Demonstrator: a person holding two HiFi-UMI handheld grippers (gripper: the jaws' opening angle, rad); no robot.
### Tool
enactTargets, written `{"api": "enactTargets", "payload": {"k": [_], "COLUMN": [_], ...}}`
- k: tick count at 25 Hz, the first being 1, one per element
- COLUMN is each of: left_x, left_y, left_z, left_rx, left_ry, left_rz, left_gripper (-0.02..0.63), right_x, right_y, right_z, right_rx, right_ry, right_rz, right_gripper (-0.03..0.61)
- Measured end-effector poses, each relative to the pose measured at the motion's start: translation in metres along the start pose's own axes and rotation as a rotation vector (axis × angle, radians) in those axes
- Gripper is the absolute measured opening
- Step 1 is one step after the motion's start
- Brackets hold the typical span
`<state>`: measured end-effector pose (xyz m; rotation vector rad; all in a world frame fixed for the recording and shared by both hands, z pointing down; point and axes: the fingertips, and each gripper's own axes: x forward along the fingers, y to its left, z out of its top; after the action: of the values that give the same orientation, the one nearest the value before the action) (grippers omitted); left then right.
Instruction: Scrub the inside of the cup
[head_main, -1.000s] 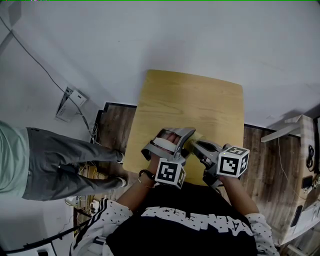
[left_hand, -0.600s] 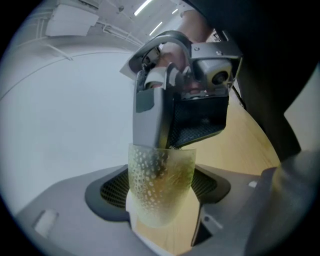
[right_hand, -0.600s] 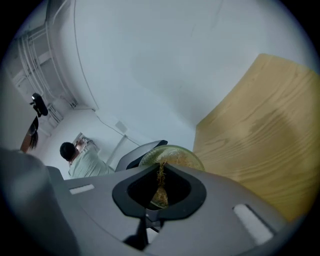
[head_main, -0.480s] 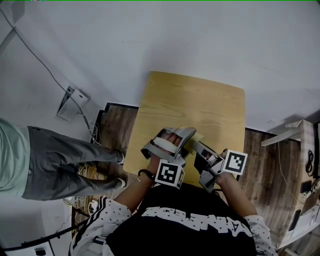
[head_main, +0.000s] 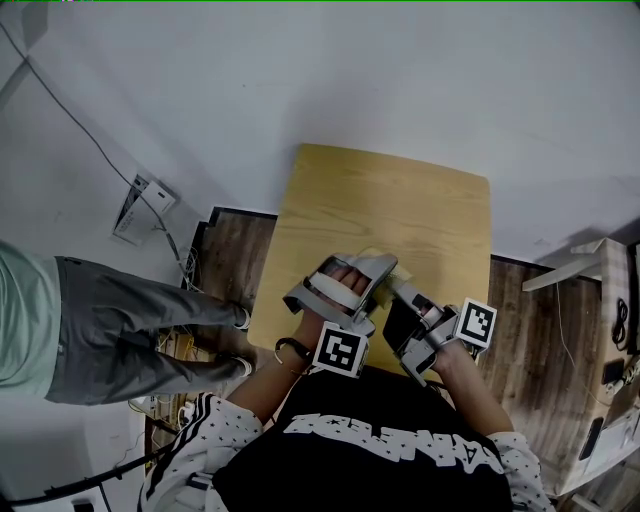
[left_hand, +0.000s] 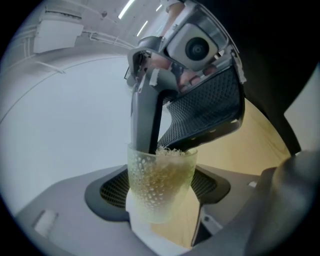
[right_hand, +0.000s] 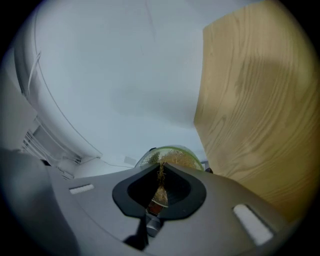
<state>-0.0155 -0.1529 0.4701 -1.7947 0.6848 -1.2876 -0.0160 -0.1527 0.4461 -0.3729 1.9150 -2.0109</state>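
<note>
Over the bench's (head_main: 400, 200) 6 o'clock edge, left gripper (head_main: 372, 268) jaws clamp the cup (left_hand: 161, 182). Right gripper (head_main: 400, 292) jaws pinch the brush (right_hand: 160, 192), bristles inside. Its handle end has twisted slightly toward 3 o'clock in the last second, so probably mid-scrub.

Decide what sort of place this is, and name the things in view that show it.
Probably an indoor workroom or lab rather than a kitchen: a small wooden table, wood-plank flooring, and a loose cable running to a socket box.
</note>
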Motion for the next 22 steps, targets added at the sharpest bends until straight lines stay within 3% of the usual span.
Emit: {"api": "enactTargets", "payload": {"k": [6,12,16,22], "left_x": [0.001,0.0,-0.001,-0.001], "left_y": [0.005,0.007,0.006,-0.008], "left_z": [0.0,-0.001,-0.001,0.002], "left_rx": [0.02,0.03,0.014,-0.031], "left_ry": [-0.004,0.001,0.003,-0.019], "left_rz": [0.029,0.035,0.026,-0.047], "left_gripper": [0.37,0.37,0.37,0.37], "right_x": [-0.001,-0.001,0.0,0.0], "right_y": [0.0,0.0,0.003,0.001], "right_z": [0.004,0.004,0.002,-0.006], "right_rx": [0.179,0.239,0.147,-0.097], "right_ry": [-0.069,-0.09,-0.043,0.058], "right_rz": [0.08,0.112,0.085,-0.008], "right_gripper": [0.024,0.023,0.023,0.021]}}
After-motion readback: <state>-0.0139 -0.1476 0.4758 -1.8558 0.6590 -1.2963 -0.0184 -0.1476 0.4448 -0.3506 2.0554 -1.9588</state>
